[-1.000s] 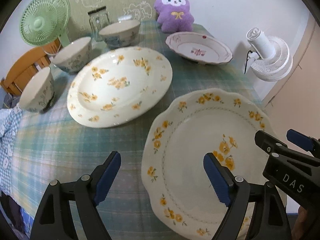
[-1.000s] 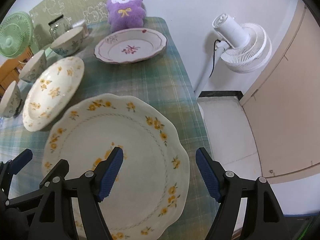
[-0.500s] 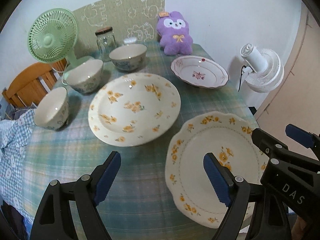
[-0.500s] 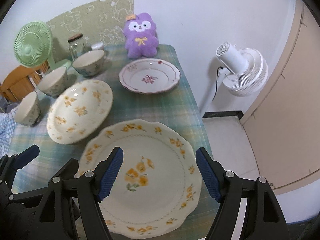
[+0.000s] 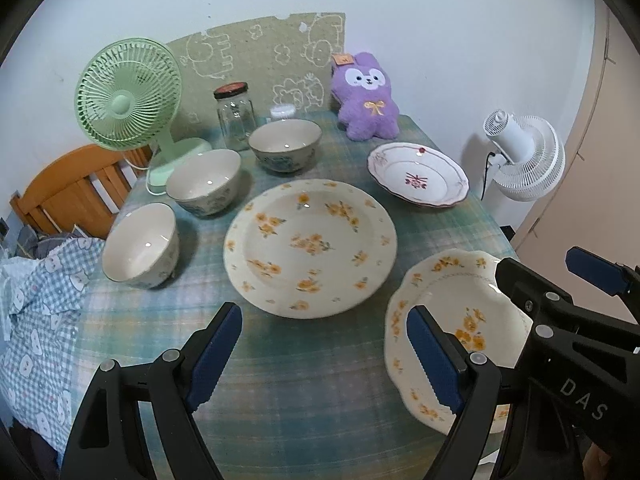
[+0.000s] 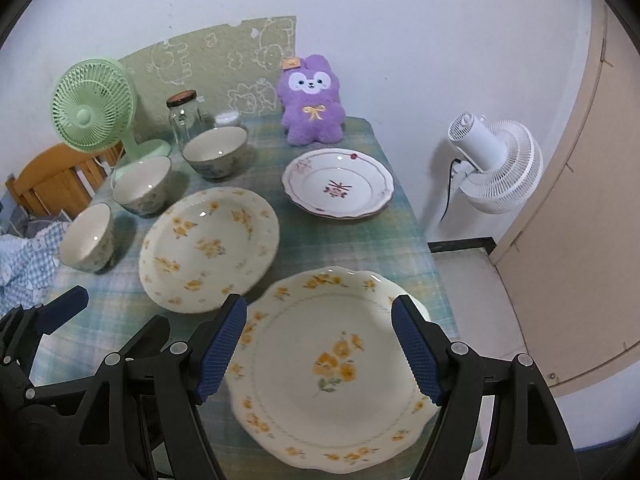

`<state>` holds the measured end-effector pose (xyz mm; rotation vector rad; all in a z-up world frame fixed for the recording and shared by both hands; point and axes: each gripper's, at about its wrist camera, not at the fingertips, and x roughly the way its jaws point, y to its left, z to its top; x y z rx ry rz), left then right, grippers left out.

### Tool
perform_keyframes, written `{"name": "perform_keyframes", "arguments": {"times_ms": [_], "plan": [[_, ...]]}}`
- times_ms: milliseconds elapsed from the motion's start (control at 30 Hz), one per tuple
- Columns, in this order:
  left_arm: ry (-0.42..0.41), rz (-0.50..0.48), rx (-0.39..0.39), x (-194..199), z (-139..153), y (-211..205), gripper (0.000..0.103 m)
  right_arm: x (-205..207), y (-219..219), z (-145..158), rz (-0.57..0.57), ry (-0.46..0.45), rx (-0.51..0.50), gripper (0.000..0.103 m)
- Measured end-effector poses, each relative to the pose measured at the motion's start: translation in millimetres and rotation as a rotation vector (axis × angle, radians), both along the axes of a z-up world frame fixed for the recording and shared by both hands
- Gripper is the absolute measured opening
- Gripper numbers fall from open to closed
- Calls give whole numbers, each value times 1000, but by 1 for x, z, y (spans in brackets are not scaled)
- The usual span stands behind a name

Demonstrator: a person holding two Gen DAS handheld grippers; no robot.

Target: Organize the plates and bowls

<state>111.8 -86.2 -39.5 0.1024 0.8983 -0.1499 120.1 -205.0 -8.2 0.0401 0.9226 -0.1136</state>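
Observation:
Three plates lie on the plaid-clothed table. A round yellow-flowered plate is in the middle. A scalloped yellow-flowered plate sits near the front right corner. A red-patterned plate lies farther back. Three bowls run along the left: the near bowl, the middle bowl and the far bowl. My left gripper hangs open above the table's front. My right gripper hangs open above the scalloped plate, holding nothing.
A green desk fan, a glass jar and a purple plush toy stand along the back. A white floor fan stands right of the table. A wooden chair and checked cloth are at the left.
Both grippers have risen and pulled back from the plates, so more of the table and back wall shows. Their jaws kept the same width. Nothing on the table moved.

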Motion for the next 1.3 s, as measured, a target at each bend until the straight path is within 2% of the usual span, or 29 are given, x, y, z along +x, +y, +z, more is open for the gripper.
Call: {"name": "perform_keyframes", "arguments": {"times_ms": [533, 1300], "plan": [[12, -4, -10, 17, 3, 53, 86, 17, 54, 4, -27, -23, 4, 78], [7, 26, -44, 78, -26, 75, 84, 81, 70, -31, -43, -35, 31, 78]]}}
